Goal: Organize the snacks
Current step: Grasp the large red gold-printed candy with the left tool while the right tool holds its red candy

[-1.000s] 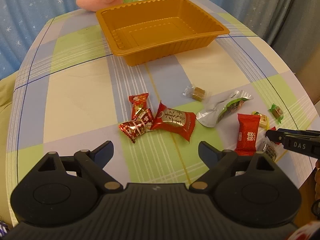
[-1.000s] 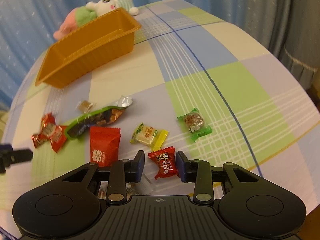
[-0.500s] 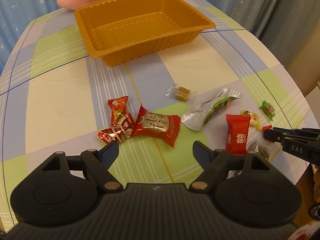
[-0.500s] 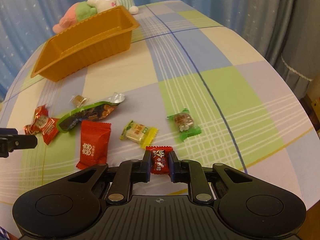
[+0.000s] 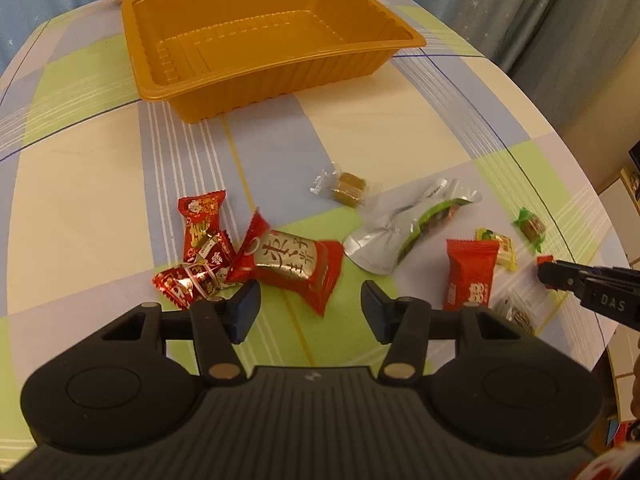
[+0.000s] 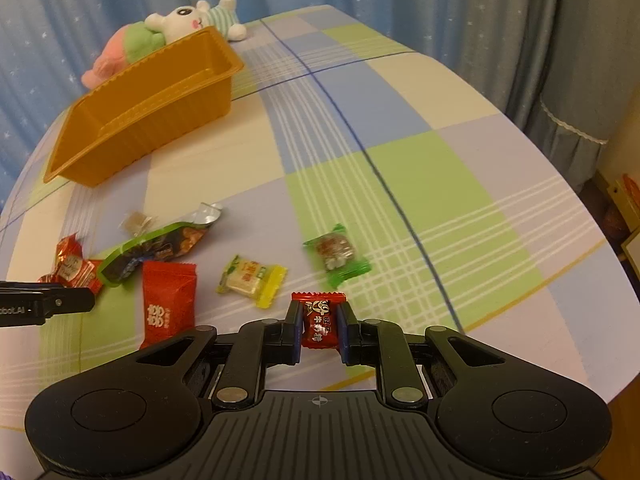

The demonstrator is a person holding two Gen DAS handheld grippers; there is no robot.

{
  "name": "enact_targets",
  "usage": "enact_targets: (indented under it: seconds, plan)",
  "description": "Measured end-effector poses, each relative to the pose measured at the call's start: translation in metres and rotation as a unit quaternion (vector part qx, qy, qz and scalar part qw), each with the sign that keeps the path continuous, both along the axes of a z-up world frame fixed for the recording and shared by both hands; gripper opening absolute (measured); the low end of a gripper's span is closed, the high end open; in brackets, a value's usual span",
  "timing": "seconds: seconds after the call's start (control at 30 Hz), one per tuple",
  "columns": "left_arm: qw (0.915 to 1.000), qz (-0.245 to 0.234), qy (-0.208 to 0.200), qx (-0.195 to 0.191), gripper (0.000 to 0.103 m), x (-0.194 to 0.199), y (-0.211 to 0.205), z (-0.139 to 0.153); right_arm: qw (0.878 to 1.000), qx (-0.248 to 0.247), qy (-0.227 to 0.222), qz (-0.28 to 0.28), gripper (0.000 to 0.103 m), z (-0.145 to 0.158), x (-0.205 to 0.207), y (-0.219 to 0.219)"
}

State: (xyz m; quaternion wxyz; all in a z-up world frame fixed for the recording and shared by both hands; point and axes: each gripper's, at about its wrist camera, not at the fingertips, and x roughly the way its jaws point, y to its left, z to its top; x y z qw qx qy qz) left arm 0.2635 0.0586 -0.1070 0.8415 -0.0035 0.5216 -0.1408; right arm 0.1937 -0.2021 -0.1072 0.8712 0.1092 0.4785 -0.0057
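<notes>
Right gripper (image 6: 319, 330) angled down, fingers clamped on small red candy (image 6: 318, 322), left gripper (image 5: 310, 304) fingers closing around large red snack (image 5: 290, 262), not gripping

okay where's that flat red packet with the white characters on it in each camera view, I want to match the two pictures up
Left wrist view: the flat red packet lies lower right, just beyond the left gripper's right finger, beside the yellow candy.
Right wrist view: the same packet lies lower left, left of the yellow candy.
Shared landmark: the orange tray, far side of the table in both.
</notes>
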Motion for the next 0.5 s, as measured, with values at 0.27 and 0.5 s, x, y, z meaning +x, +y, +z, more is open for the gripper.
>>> enact_targets:
  seconds: [0.27,0.5]
  plan:
    - [0.9996,0.019,-0.004,-0.023,0.043,0.019,0.001,-0.006,1.000,-0.001,0.004,-0.018,0.018,0.001,-0.003,-0.009]
    - [0.9997,-0.001,-0.021,0.009,0.029,0.025,-0.006,-0.008,1.000,-0.001,0.004,-0.022,0.018,0.002,-0.004,-0.010]
